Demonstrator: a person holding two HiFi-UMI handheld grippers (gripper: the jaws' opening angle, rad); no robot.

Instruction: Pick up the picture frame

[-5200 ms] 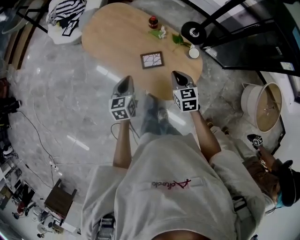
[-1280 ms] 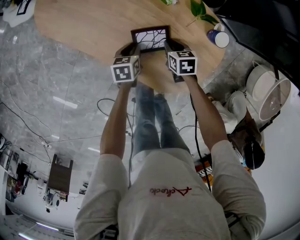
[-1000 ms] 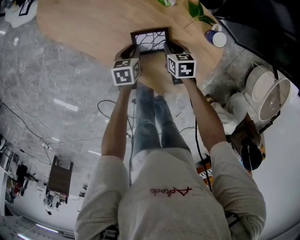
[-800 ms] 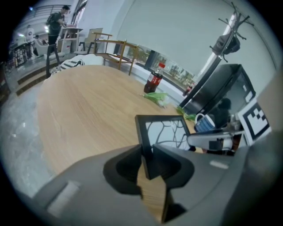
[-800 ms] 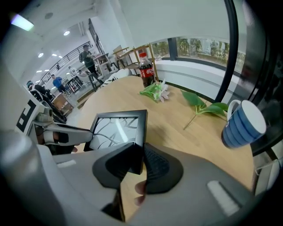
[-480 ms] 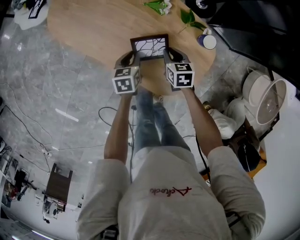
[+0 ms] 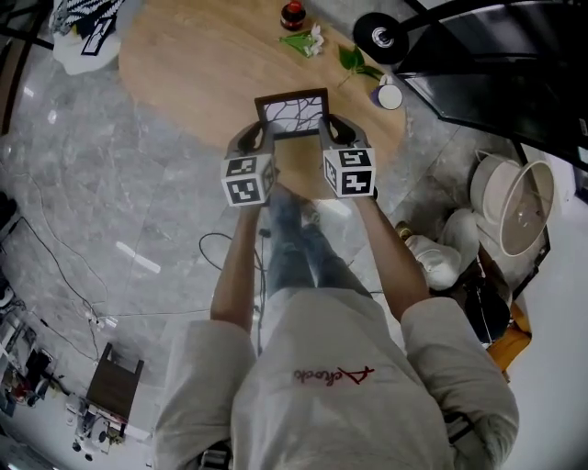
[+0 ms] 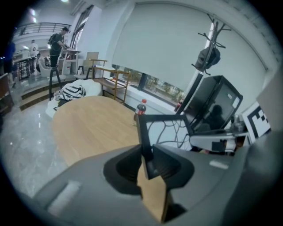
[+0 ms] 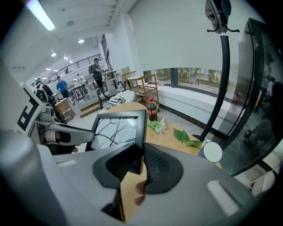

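Observation:
The picture frame (image 7: 292,112) is dark-rimmed with a white picture of black branching lines. It hangs tilted above the oval wooden table (image 7: 193,64), held from both sides. My left gripper (image 7: 263,134) is shut on its left edge, and my right gripper (image 7: 324,128) is shut on its right edge. In the left gripper view the frame's (image 8: 170,130) edge runs down between the jaws of the left gripper (image 8: 148,159). The right gripper view shows the frame's (image 9: 117,128) right edge clamped in the right gripper (image 9: 140,161).
On the table's far side stand a red-capped bottle (image 7: 293,15), a flower sprig (image 7: 309,40), green leaves (image 7: 353,59) and a white cup (image 7: 390,95). A coat stand's black base (image 7: 378,37) is behind. A zebra-patterned cushion (image 7: 84,22) lies far left; white lampshades (image 7: 513,202) are right.
Both grippers have risen together with the frame between them. The frame has come up off the tabletop and now tilts more upright. The grip has not changed.

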